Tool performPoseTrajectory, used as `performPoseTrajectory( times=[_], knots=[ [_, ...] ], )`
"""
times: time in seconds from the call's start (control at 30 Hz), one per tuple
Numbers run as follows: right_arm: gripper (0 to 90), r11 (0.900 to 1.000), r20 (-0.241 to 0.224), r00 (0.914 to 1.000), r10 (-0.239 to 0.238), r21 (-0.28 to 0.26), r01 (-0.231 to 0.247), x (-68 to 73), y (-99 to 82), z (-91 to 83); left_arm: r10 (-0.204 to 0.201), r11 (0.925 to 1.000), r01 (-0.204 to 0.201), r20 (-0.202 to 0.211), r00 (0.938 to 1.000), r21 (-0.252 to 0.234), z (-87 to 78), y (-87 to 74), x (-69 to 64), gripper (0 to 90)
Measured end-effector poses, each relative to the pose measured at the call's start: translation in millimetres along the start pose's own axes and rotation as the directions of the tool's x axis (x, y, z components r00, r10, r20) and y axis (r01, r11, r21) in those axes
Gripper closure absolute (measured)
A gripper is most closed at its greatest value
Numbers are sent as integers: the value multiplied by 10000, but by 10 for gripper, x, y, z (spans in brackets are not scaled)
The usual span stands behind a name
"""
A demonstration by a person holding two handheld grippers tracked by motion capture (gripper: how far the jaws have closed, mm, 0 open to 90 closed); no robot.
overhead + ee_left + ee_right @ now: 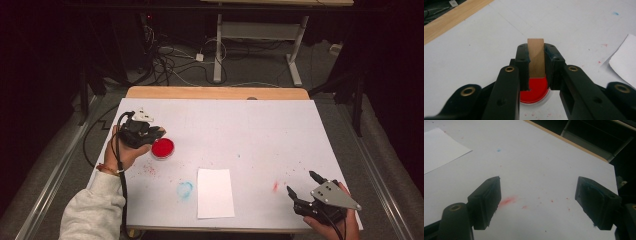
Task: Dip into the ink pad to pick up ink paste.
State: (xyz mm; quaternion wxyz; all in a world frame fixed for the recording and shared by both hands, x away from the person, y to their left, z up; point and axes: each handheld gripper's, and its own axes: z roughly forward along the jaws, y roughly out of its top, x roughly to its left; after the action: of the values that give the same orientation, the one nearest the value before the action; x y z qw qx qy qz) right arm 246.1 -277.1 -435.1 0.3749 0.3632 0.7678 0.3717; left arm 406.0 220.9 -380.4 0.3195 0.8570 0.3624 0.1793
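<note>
Our left gripper (536,66) was clamped on a small wooden block (535,56), held directly above a dish of red paint (163,148) at the table's (260,125) left side. The block's long axis ran along the jaws. Our right gripper (301,183) rested far off, jaws wide apart, beyond the white paper (215,192).

The white table (260,130) is lit evenly from above and looks bright, while the floor around it falls into near darkness, mostly at the left and right edges of the high view. Shadows on the surface are soft and short. The high view is a little grainy and not sharp. In both gripper views the near black jaws are slightly blurred, and the surface shows a mild grey cast without strong glare.
</note>
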Motion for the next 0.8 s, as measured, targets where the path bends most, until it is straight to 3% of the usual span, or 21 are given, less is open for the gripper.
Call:
performPoseTrajectory(
  times=[0.13,0.3,0.43,0.5,0.7,0.8],
  knots=[
    [216,10000,-7,10000,30,3,-30,-1,0,5,-33,9998,31,-111,9999,-220,-77,16,-17,740],
    [215,10000,-28,10000,28,20,-28,-5,-5,9,275,9993,-279,-156,9995,-242,-107,42,-64,739],
    [215,10000,-38,10000,-12,-8,12,-1,-4,7,334,9993,-333,12,9994,-181,23,-14,-37,739],
    [215,10000,-12,10000,-48,-10,48,-1,-4,8,261,9991,-257,-98,9996,337,157,-59,-9,739],
    [215,10000,-16,10000,-76,5,76,5,-4,13,-247,9957,215,346,9991,906,423,-189,106,739],
    [215,10000,-71,9999,-86,14,86,5,-5,13,-293,9915,257,262,9992,1275,513,-223,127,739]
  ],
)
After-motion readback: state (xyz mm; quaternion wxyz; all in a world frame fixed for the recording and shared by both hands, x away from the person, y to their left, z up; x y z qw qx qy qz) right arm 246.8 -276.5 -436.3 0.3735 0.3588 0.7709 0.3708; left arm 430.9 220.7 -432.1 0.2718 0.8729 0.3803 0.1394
